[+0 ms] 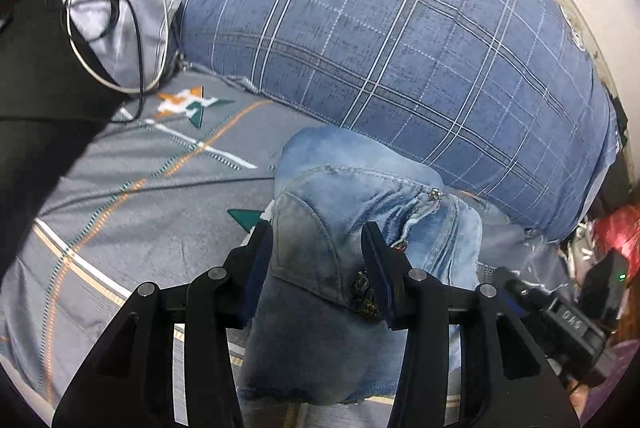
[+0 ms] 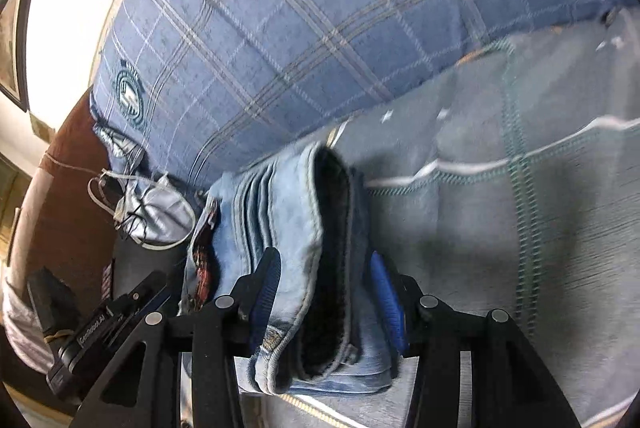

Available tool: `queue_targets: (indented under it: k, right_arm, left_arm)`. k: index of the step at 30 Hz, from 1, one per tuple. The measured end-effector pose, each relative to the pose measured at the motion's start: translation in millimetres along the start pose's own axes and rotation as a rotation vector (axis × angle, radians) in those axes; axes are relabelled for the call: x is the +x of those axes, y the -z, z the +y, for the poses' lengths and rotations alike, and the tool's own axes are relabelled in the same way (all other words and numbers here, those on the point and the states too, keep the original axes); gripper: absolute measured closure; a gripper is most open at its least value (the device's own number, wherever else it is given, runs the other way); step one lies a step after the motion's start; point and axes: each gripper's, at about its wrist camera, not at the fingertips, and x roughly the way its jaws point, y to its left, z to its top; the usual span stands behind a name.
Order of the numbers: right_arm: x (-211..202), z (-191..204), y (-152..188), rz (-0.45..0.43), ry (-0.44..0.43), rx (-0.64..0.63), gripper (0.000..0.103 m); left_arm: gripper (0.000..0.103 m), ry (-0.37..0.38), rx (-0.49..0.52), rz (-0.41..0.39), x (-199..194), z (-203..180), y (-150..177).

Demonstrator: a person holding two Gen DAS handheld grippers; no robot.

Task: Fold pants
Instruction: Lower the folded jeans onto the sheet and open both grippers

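Note:
Light blue denim pants [image 1: 352, 212] lie folded into a thick bundle on a grey patterned bedsheet [image 1: 120, 188]. My left gripper [image 1: 318, 240] is shut on one end of the bundle, near the zipper and a back pocket. In the right wrist view my right gripper [image 2: 326, 276] is shut on the other end of the pants [image 2: 292, 228], where stacked layers and an open dark hem show. Both grippers hold the bundle just above the sheet [image 2: 520, 228]. The other gripper's body shows at the lower edge of each view.
A large blue plaid pillow [image 1: 400, 28] lies right behind the pants, also in the right wrist view [image 2: 300, 8]. A grey pouch with white cables [image 1: 116, 12] lies at the pillow's end. Red clutter [image 1: 616, 232] sits off the bed's side. A brown headboard [image 2: 60, 208] stands left.

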Motion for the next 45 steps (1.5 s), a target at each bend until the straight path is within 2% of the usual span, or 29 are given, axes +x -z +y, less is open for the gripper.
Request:
queue_targets:
  k: [3, 6, 15, 19, 23, 26, 33, 36, 42, 45]
  right_arm:
    - [-12.8, 4.0, 2.5, -0.055, 0.041, -0.019, 0.058]
    - [-17.8, 10.8, 5.7, -0.073, 0.058, -0.04, 0.058]
    - [-20.3, 27.3, 14.7, -0.088, 0.037, -0.1, 0.058]
    - [-20.6, 28.6, 17.6, -0.076, -0.038, -0.086, 0.058]
    - [-18.8, 25.0, 20.9, -0.023, -0.145, -0.049, 0.058]
    - [-23.5, 20.7, 25.6, -0.035, -0.174, -0.017, 0.058]
    - [-33.1, 19.2, 34.4, -0.065, -0.157, -0.024, 0.058]
    - [-36.8, 23.6, 43.0, -0.075, -0.119, -0.059, 0.058]
    - [-44.0, 30.4, 56.1, -0.093, -0.047, -0.141, 0.058]
    - [-47.3, 24.9, 63.0, -0.081, -0.068, -0.134, 0.058]
  left_arm:
    - [0.059, -0.001, 0.009, -0.03, -8.1, -2.7, 1.6]
    - [0.059, 0.012, 0.03, -0.039, -11.3, -7.1, 3.2]
    - [0.059, -0.003, 0.074, -0.052, -14.3, -17.7, 11.3]
    - [0.059, -0.004, 0.076, -0.056, -17.5, -19.7, 16.6]
    - [0.059, 0.004, 0.069, -0.055, -20.3, -19.9, 23.1]
    - [0.059, 0.009, 0.066, -0.056, -21.5, -20.1, 27.4]
    - [0.059, 0.019, 0.071, -0.059, -24.9, -23.7, 39.8]
    - [0.059, 0.016, 0.078, -0.066, -27.1, -27.3, 46.2]
    - [0.059, -0.016, 0.126, -0.096, -35.6, -38.8, 59.5]
    - [0.059, -0.05, 0.17, -0.14, -43.8, -43.9, 67.1]
